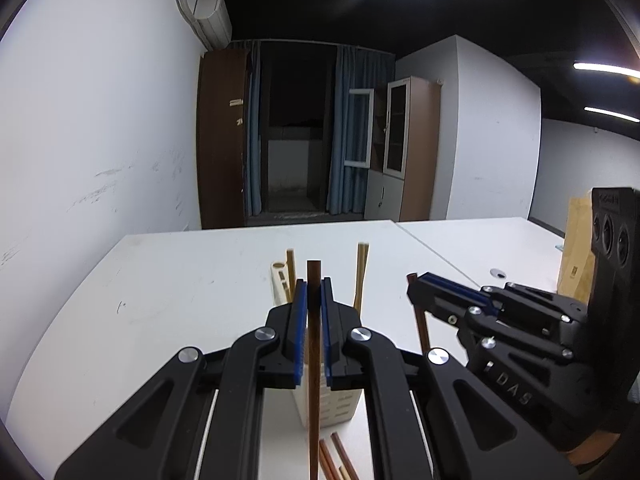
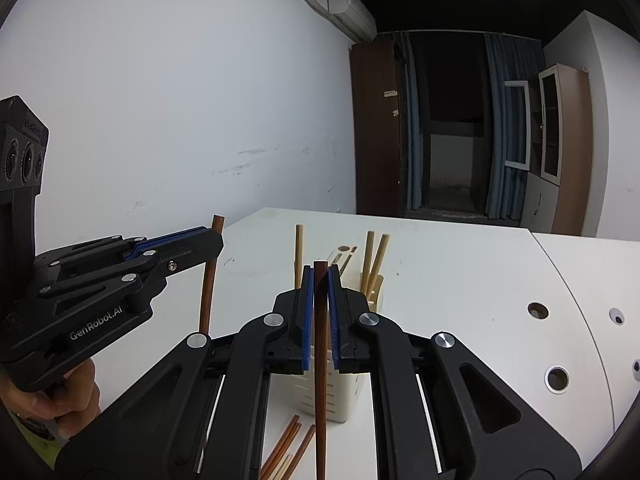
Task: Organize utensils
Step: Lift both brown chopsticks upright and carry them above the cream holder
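Note:
My left gripper (image 1: 314,288) is shut on a dark brown chopstick (image 1: 314,380) and holds it upright in front of the white slotted utensil holder (image 1: 340,406). My right gripper (image 2: 320,276) is shut on another dark brown chopstick (image 2: 320,392), also upright, near the holder (image 2: 340,392). Each gripper shows in the other's view: the right one (image 1: 416,284) to the right, the left one (image 2: 214,240) to the left. Several light wooden chopsticks (image 2: 374,260) stand in the holder. Loose chopsticks (image 2: 286,452) lie on the table in front of it.
The white table (image 1: 160,300) runs to a white wall on the left. A second table (image 2: 580,280) with cable holes adjoins on the right. A brown paper bag (image 1: 576,248) stands at the far right. Cabinets and a curtain are behind.

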Tool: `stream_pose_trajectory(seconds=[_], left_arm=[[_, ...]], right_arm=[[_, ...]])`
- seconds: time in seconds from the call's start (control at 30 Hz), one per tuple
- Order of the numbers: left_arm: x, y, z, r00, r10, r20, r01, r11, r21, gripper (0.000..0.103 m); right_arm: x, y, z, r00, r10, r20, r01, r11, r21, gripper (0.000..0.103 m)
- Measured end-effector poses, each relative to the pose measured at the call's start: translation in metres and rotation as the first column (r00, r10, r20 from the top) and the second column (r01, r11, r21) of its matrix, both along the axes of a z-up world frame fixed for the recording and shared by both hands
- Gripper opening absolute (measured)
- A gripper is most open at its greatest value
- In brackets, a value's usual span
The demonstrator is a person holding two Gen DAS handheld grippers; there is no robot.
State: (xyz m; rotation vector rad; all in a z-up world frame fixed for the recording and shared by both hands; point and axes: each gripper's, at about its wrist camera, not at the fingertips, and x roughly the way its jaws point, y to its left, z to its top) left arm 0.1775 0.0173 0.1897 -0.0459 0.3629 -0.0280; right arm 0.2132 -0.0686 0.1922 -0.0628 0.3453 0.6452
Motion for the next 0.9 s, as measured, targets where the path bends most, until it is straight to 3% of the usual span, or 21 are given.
stream_pose_trajectory(seconds=[0.2, 0.47, 0.73, 0.8, 0.9], left_arm=[[0.0, -0.001, 0.006, 0.997, -0.013, 0.072, 0.013, 1.0, 0.002, 0.007], [-0.013, -0.002, 0.021, 0.978, -0.004, 0.211, 0.005, 1.0, -0.003, 0.007], [-0.025, -0.002, 0.03, 0.932, 0.014, 0.363, -0.004, 1.0, -0.027, 0.007], [-0.03, -0.003, 0.031, 0.912, 0.021, 0.409, -0.007, 0.999, -0.034, 0.007], [-0.046, -0.001, 0.033, 0.864, 0.043, 0.502, -0.016, 0.998, -0.059, 0.007]], right_arm=[[0.013, -0.002, 0.008, 1.0, -0.007, 0.014, 0.007, 0.999, 0.053, 0.006], [0.017, -0.011, 0.021, 0.995, -0.004, 0.101, -0.012, 0.987, 0.159, 0.006], [0.007, -0.02, 0.029, 0.973, -0.023, 0.231, -0.037, 0.968, 0.248, 0.006], [0.005, -0.025, 0.03, 0.966, -0.046, 0.256, -0.026, 0.962, 0.273, 0.006], [0.001, -0.029, 0.032, 0.955, -0.062, 0.291, -0.033, 0.95, 0.312, 0.007]])
